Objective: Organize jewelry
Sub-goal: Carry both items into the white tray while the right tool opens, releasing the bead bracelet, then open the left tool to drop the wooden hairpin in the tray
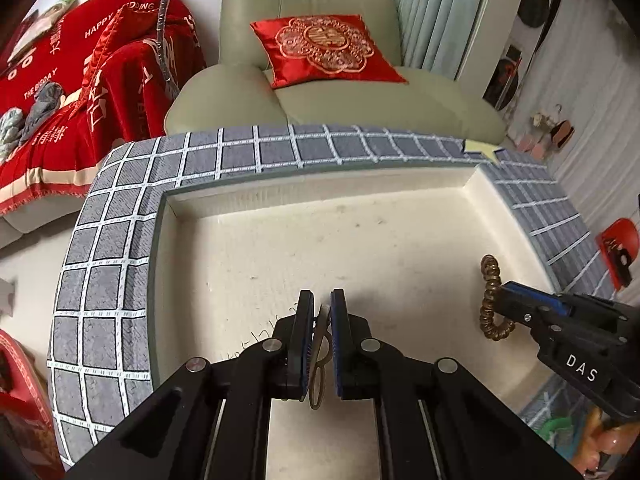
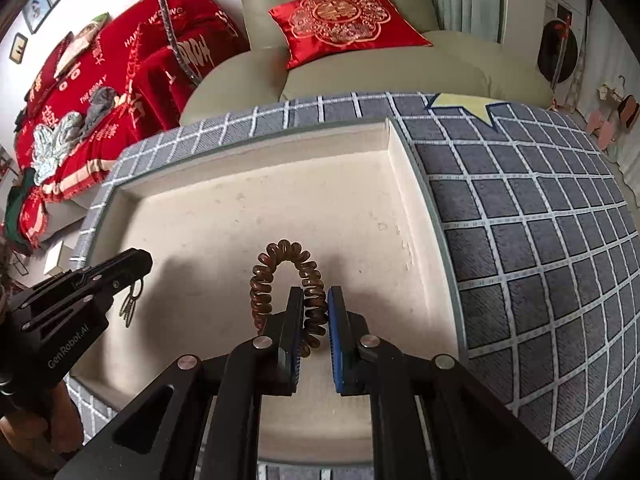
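Observation:
My left gripper (image 1: 322,312) is shut on a gold earring (image 1: 319,364) with a hoop and thin dangling leaves. It holds the earring above the cream tray (image 1: 248,248). In the right wrist view the earring (image 2: 130,304) hangs under the left gripper (image 2: 136,270). My right gripper (image 2: 315,308) is shut on a brown spiral hair tie (image 2: 276,272), held upright above the tray's (image 2: 200,216) right part. In the left wrist view the hair tie (image 1: 490,300) sticks out of the right gripper (image 1: 500,292).
The tray sits on a grey checked cloth (image 1: 100,248) with a pale star patch (image 2: 464,106). Behind stand a green armchair (image 1: 320,92) with a red cushion (image 1: 324,46) and a red blanket (image 1: 60,92). Shoes (image 2: 612,116) lie at the far right.

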Available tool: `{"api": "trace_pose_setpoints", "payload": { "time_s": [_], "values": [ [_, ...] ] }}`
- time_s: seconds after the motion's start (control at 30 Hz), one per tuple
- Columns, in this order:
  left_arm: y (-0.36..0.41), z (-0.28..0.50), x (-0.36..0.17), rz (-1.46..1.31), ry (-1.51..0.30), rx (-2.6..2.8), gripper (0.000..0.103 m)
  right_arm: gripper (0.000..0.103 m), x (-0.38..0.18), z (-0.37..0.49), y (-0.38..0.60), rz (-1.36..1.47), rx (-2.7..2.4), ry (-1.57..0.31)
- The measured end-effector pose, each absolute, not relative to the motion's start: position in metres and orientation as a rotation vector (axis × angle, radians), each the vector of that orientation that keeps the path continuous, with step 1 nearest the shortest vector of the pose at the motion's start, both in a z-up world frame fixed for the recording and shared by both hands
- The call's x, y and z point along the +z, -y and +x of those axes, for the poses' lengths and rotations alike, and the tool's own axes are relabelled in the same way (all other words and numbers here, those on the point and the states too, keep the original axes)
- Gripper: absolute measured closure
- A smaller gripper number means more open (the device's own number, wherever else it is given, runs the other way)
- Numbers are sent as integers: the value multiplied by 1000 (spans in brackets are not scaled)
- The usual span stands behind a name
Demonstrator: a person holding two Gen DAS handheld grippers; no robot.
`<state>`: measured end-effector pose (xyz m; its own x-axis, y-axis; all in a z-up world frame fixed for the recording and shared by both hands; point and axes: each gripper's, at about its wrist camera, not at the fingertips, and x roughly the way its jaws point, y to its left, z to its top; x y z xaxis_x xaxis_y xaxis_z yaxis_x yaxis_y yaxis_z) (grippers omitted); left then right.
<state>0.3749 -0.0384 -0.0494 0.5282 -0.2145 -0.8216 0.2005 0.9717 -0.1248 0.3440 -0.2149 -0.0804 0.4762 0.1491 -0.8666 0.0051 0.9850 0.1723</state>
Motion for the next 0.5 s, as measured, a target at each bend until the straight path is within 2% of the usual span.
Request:
{"api": "trace_pose_setpoints", "payload": {
  "time_s": [0.2, 0.23, 0.3, 0.33, 0.37, 0.5],
  "values": [
    [44, 374, -60, 30, -995, -220, 78, 88, -86, 343, 210, 111, 75, -1069],
    [46, 373, -61, 43, -994, -215, 78, 84, -85, 343, 209, 102, 76, -1068],
    [48, 371, -61, 62, -984, -210, 78, 61, -85, 343, 208, 109, 96, -1067],
    [49, 370, -61, 68, -983, -207, 78, 38, -84, 343, 208, 113, 96, -1069],
    [49, 369, -60, 67, -985, -205, 78, 32, -83, 341, 209, 119, 92, -1064],
    [48, 368, -59, 48, -984, -203, 78, 32, -67, 330, 214, 163, 98, -1013]
  ]
}}
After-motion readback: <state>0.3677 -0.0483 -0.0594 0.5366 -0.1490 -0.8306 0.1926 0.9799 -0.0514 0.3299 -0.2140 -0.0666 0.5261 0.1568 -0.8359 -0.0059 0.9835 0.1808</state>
